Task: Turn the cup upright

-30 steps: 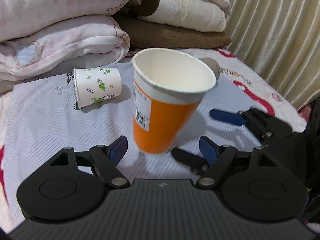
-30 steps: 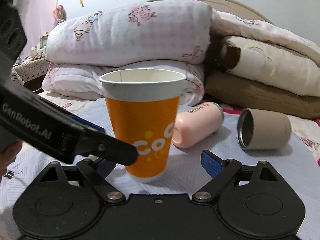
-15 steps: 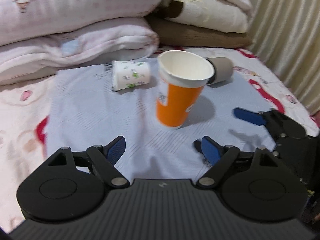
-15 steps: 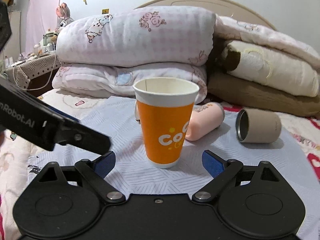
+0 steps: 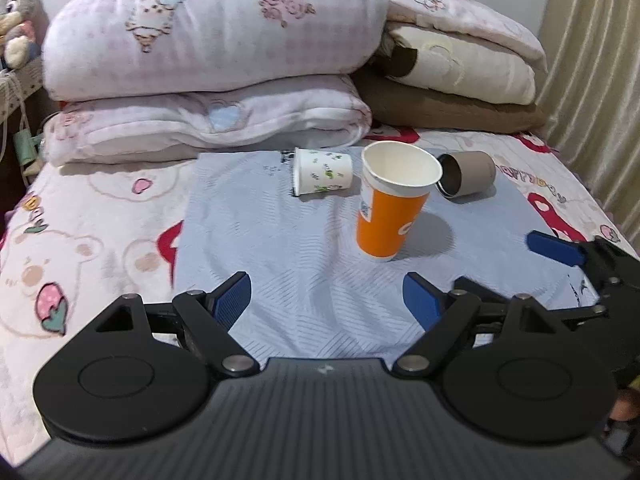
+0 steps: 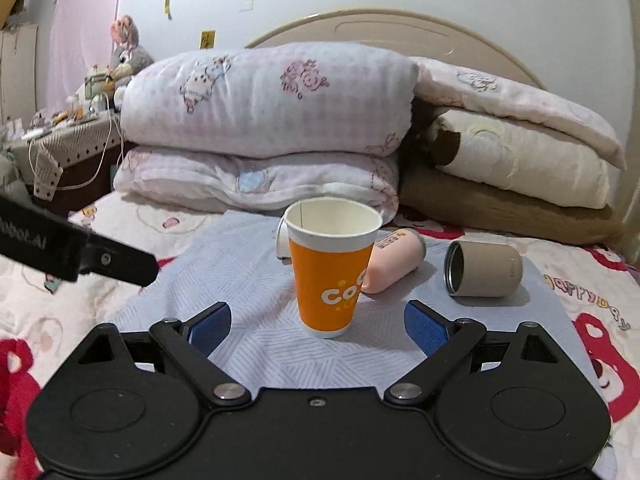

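Note:
An orange paper cup [image 5: 390, 204] stands upright on a pale blue cloth [image 5: 280, 248] on the bed; it also shows in the right wrist view [image 6: 330, 272]. My left gripper [image 5: 326, 296] is open and empty, well short of the cup. My right gripper [image 6: 316, 322] is open and empty, with the cup just beyond its fingertips; it also shows in the left wrist view [image 5: 516, 262]. A white paper cup with green print [image 5: 322, 170] lies on its side behind.
A beige cylindrical cup [image 6: 484, 268] lies on its side at the right, also in the left wrist view [image 5: 466, 174]. A pink bottle [image 6: 394, 262] lies behind the orange cup. Folded quilts [image 6: 264, 136] are stacked at the headboard. A curtain [image 5: 592, 60] hangs at the right.
Both grippers have pulled back from the orange cup, which stays standing upright on the cloth. The cup now looks smaller and farther in both views.

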